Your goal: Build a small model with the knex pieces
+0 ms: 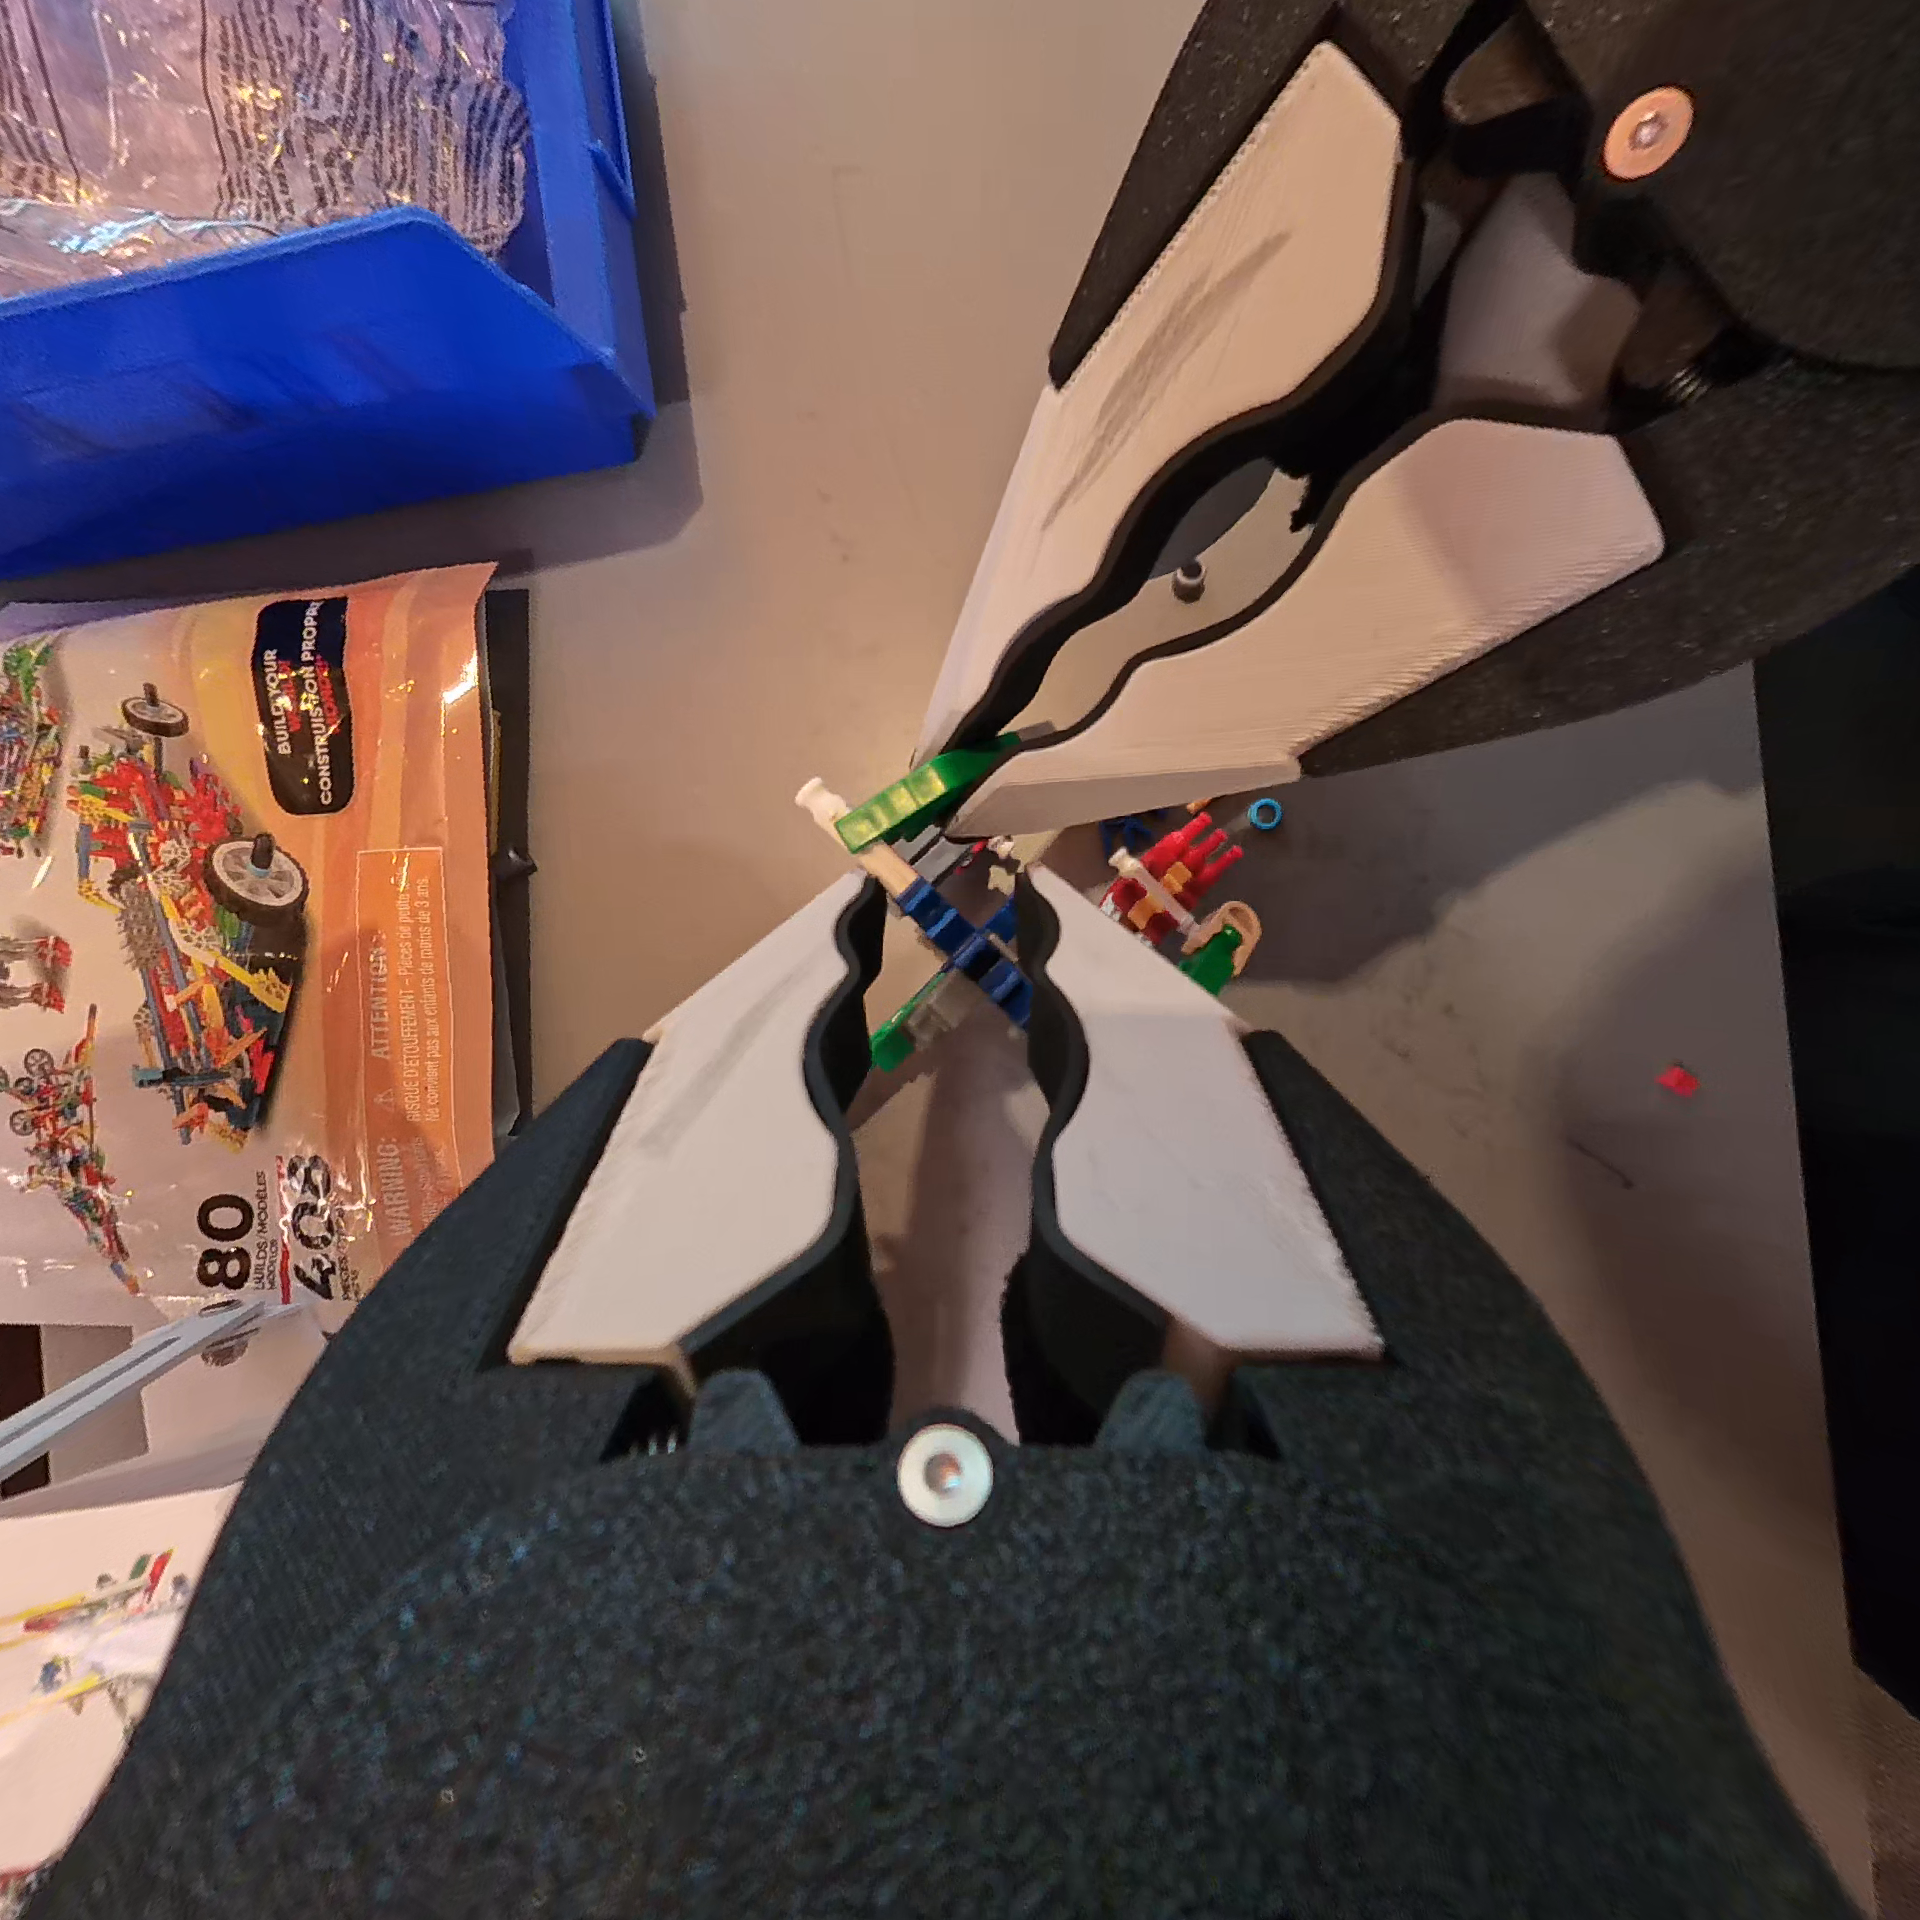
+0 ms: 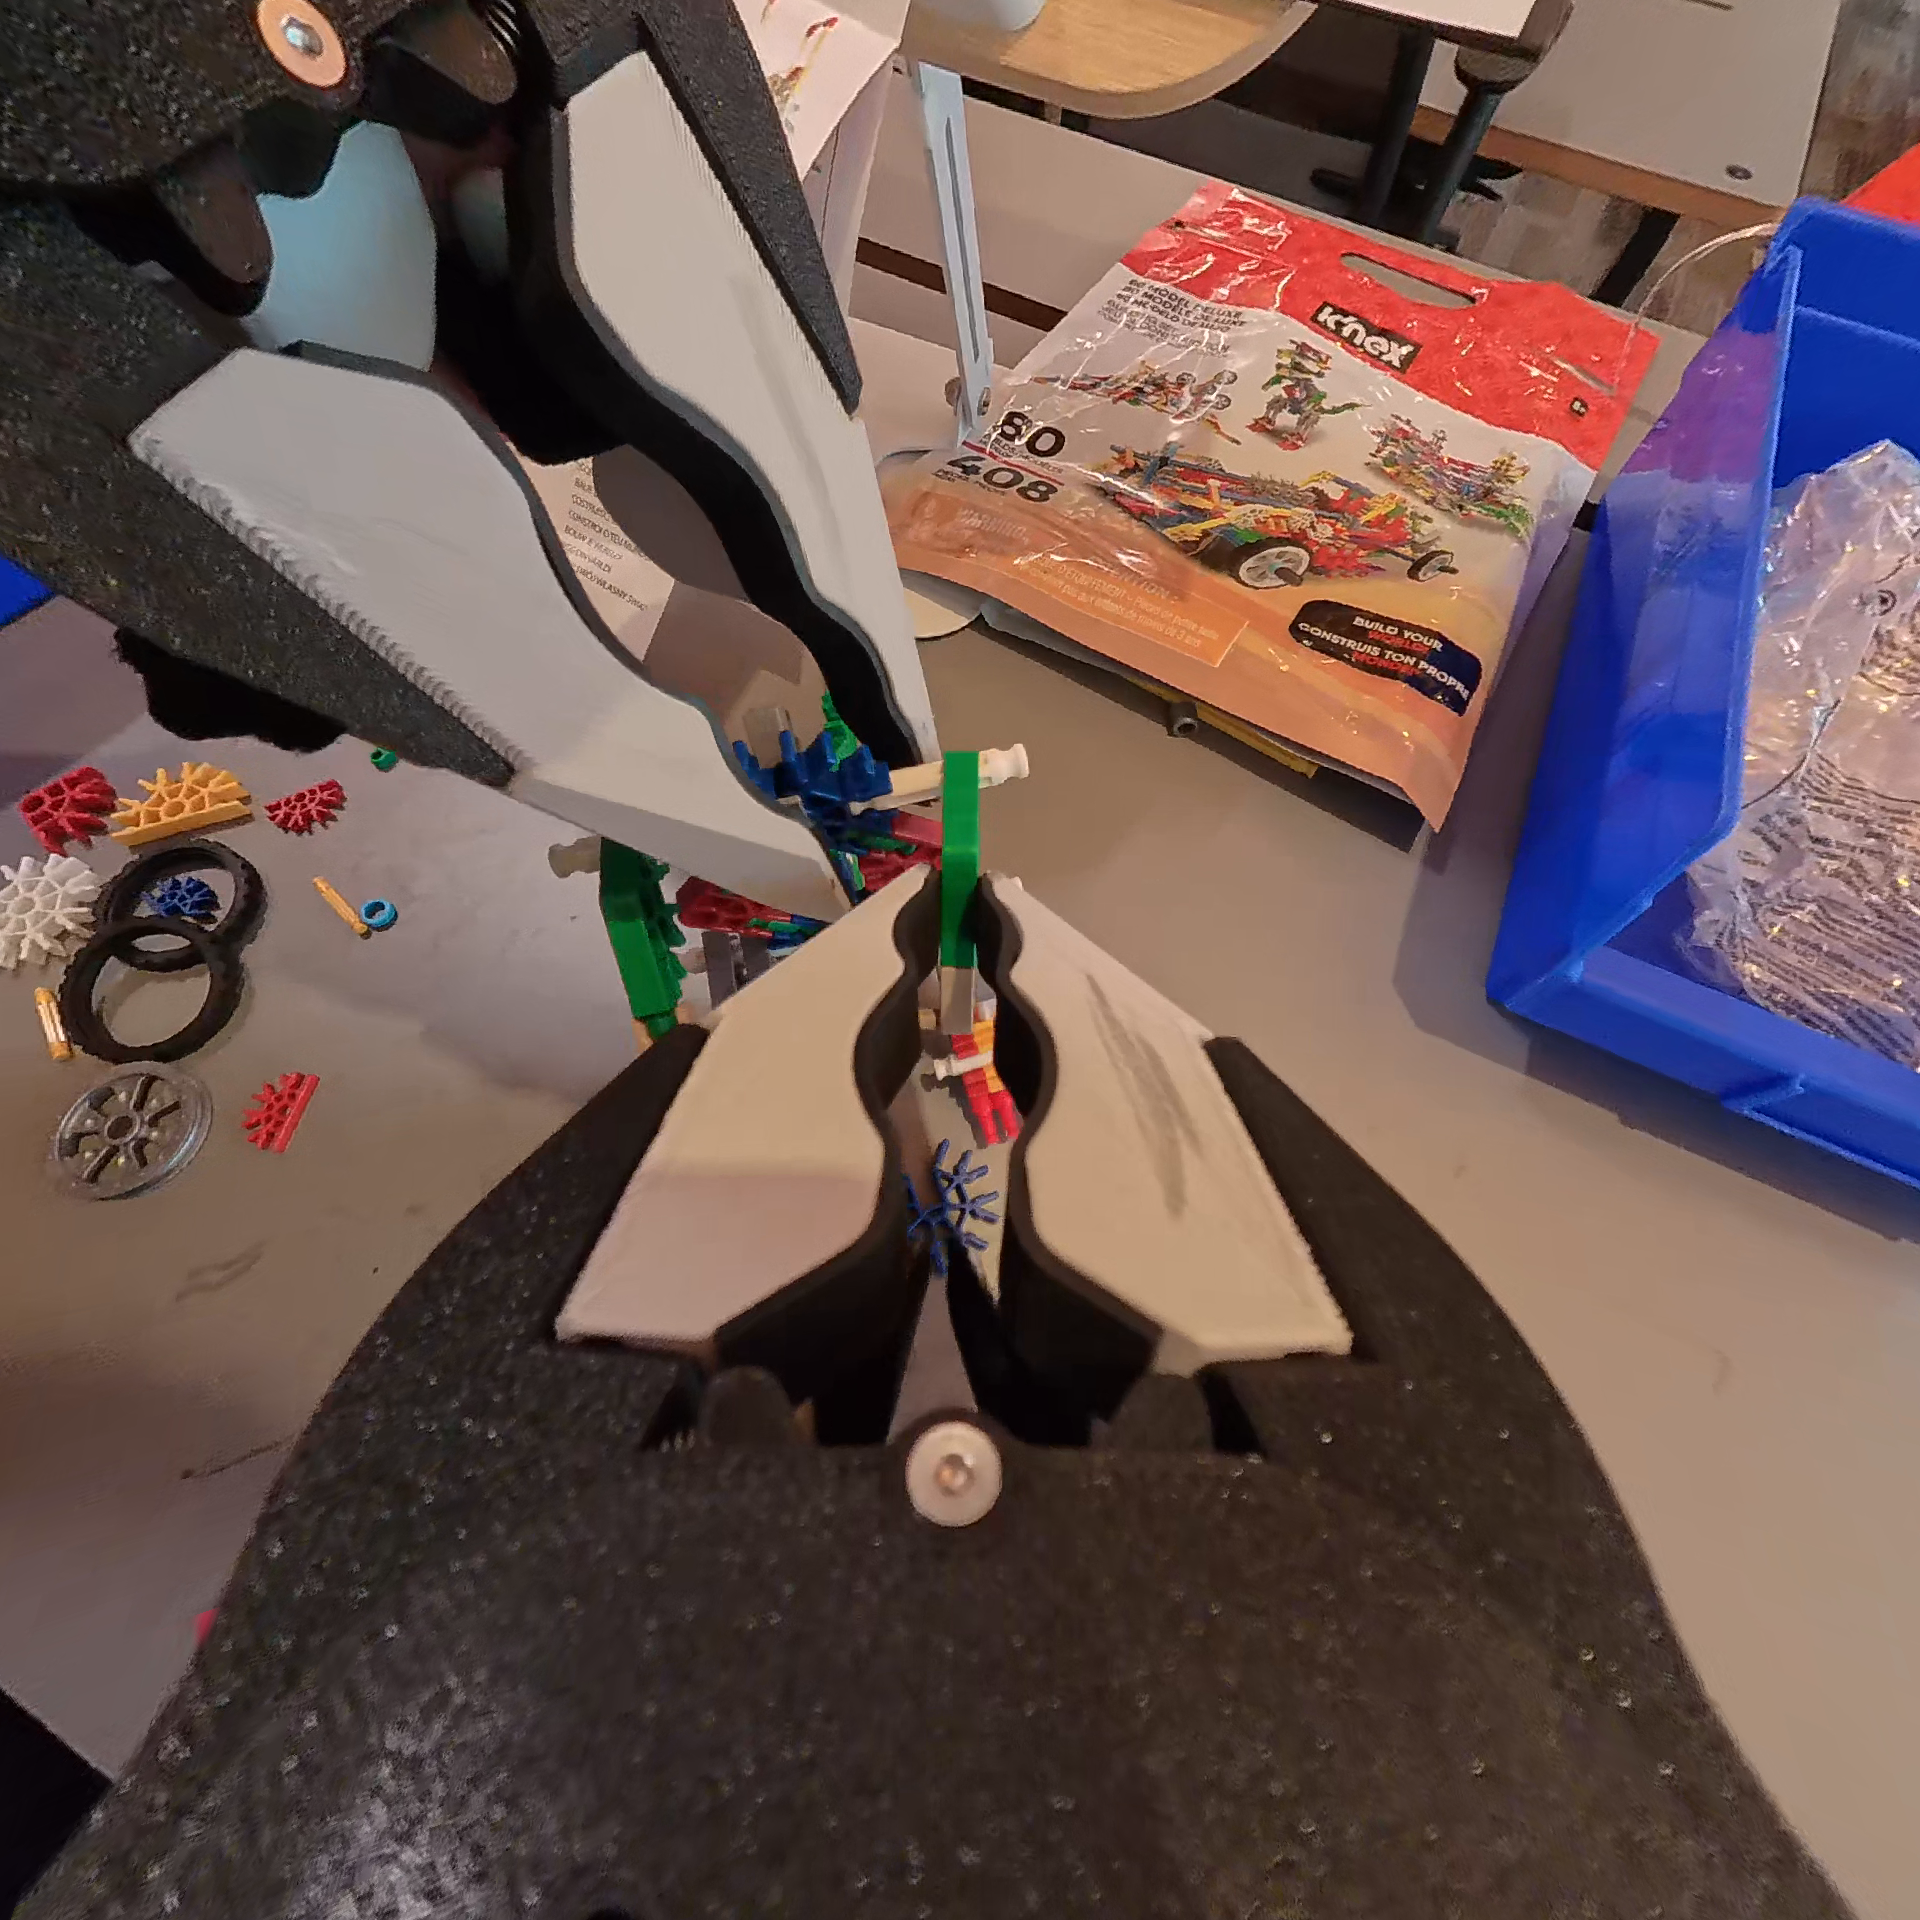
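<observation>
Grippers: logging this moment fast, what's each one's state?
Left gripper: shut on the blue connector of the small assembly.
Right gripper: shut on the green piece clipped onto the white rod.

My left gripper clamps a blue plastic connector assembly; the right gripper pinches a flat green plastic piece on its white rod

Model mostly hidden behind left gripper; lower build unreadable. Blue bin cut by right edge, its clear bag partly out of view. Toy bag cut at left edge.
</observation>
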The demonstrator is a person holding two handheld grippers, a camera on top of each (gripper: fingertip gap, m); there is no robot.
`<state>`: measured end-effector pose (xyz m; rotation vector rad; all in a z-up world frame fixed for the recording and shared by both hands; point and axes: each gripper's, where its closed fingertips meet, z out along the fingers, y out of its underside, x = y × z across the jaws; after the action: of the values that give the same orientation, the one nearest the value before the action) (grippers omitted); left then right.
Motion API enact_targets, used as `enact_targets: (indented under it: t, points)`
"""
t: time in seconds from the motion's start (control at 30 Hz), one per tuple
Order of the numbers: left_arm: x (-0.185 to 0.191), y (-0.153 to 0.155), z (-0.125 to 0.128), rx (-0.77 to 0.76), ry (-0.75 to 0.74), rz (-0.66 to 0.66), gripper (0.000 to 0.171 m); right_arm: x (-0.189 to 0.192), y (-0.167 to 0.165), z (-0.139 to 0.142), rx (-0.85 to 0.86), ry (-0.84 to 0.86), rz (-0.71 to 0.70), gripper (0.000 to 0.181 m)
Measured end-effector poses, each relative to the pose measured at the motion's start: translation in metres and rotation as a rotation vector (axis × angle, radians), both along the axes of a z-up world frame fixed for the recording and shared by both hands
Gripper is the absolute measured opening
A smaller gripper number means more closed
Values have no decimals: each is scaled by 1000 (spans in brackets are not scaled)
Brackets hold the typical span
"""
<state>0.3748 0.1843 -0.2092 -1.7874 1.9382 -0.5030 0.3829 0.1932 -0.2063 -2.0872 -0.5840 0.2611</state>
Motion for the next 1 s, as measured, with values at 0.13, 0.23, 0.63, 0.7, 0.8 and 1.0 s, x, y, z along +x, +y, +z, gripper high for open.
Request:
enact_targets:
  t: [0.13,0.23,0.63,0.7,0.8,1.0]
  points:
    - [0,2,-1,31,2,-24,20,0,2,0,18,-35,17,3]
    - [-1,3,-2,38,15,-25,17,0,3,0,17,-35,35,2]
    - [-1,9,-4,120,61,-17,11,-3,9,-5,6,-45,52,0]
    - [-2,10,-5,99,50,-6,10,-4,9,-6,6,-38,53,1]
    - [-5,11,-4,134,62,-6,10,-7,8,-6,6,-27,54,2]
    - [-4,14,4,86,-9,52,17,-7,12,-2,30,-31,43,4]
